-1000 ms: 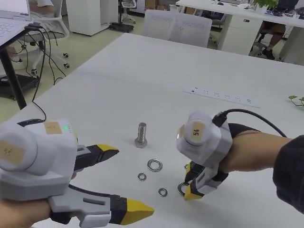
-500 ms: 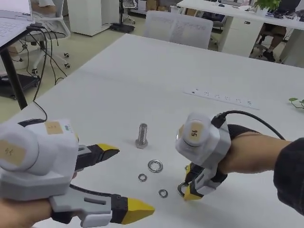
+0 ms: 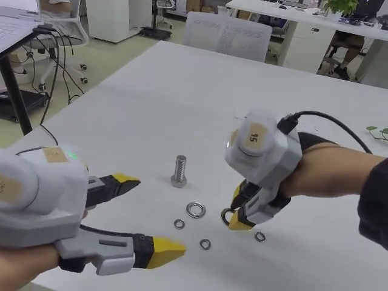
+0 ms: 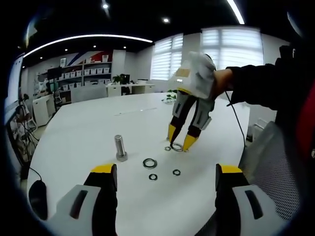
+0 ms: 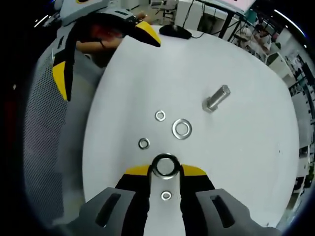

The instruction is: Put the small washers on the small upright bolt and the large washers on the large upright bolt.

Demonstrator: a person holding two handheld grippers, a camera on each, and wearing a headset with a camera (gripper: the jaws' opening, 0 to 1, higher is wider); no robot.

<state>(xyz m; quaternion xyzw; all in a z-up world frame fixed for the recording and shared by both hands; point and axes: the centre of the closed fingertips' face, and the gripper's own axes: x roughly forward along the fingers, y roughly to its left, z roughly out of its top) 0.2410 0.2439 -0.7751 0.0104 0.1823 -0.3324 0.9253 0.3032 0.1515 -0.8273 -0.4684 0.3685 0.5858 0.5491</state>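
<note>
Silver upright bolt (image 3: 179, 171) stands on the white table (image 3: 182, 91), with bare tabletop open beyond it and loose steel washers (image 3: 195, 210) just in front. The right gripper (image 3: 233, 218), angled steeply down, pinches a large steel washer (image 5: 166, 165). The left gripper (image 3: 148, 213) hovers level nearby, jaws wide.

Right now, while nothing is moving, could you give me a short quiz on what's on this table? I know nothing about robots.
1. True or false: the right hand-held gripper is shut on a large washer.
2. How many loose washers lie on the table: A two, B four, C six?
3. Fill in: the bolt stands ___ on its head.
Key: 1 true; 2 B; 3 upright.
</note>
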